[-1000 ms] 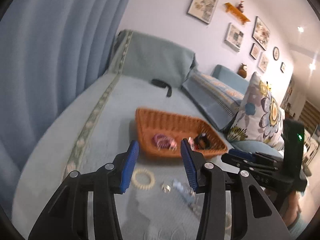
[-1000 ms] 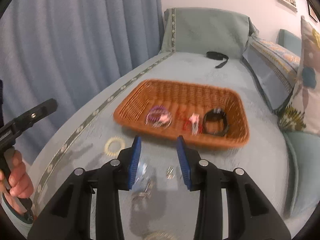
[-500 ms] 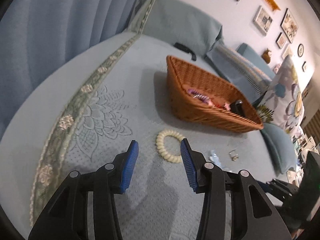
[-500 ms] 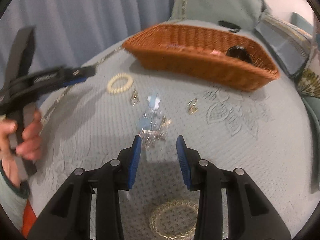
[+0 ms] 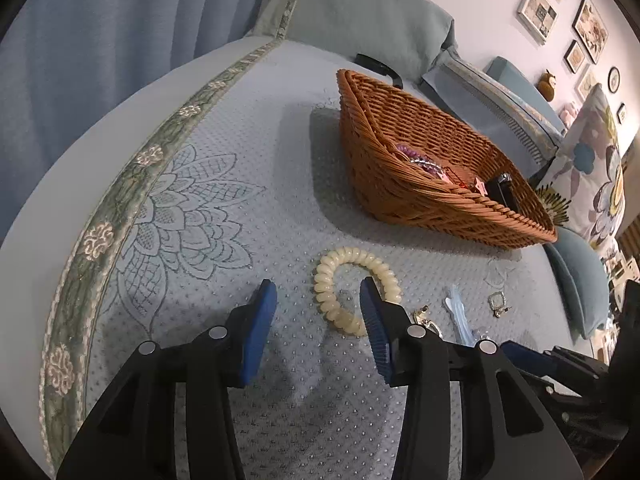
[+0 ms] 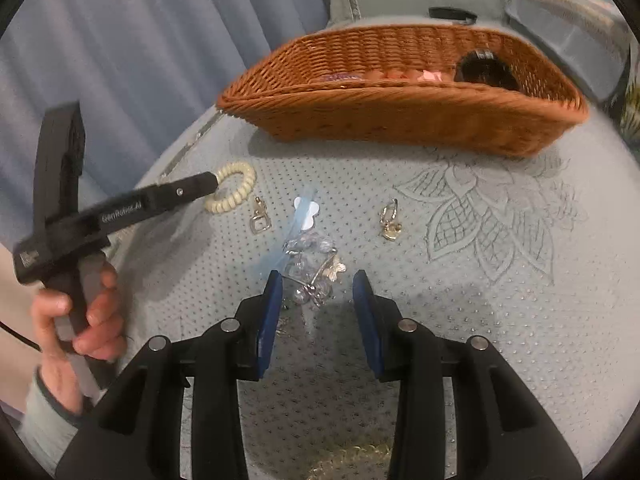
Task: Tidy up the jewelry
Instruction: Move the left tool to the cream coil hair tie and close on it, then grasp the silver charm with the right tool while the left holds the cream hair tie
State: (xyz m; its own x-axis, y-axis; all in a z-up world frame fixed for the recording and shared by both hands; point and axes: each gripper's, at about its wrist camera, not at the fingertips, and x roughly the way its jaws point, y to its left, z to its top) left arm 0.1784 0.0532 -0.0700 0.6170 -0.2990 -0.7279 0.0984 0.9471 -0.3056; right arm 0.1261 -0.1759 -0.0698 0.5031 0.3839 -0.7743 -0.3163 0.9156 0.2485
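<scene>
A cream spiral hair tie lies on the blue bedspread just ahead of my open, empty left gripper, its near side between the fingertips. It also shows in the right wrist view. My right gripper is open and empty, low over a clear bag of crystal and butterfly jewelry. Two gold earrings lie beside it. The wicker basket holds a purple bracelet, a pink piece and a black band.
Blue curtain hangs on the left. Pillows lie right of the basket. A black strap lies behind the basket. A gold chain lies under my right gripper. The left gripper's body reaches in from the left.
My left gripper moved forward and down to the cream hair tie. My right gripper moved forward and lower over the clear bag of jewelry. Both stayed open.
</scene>
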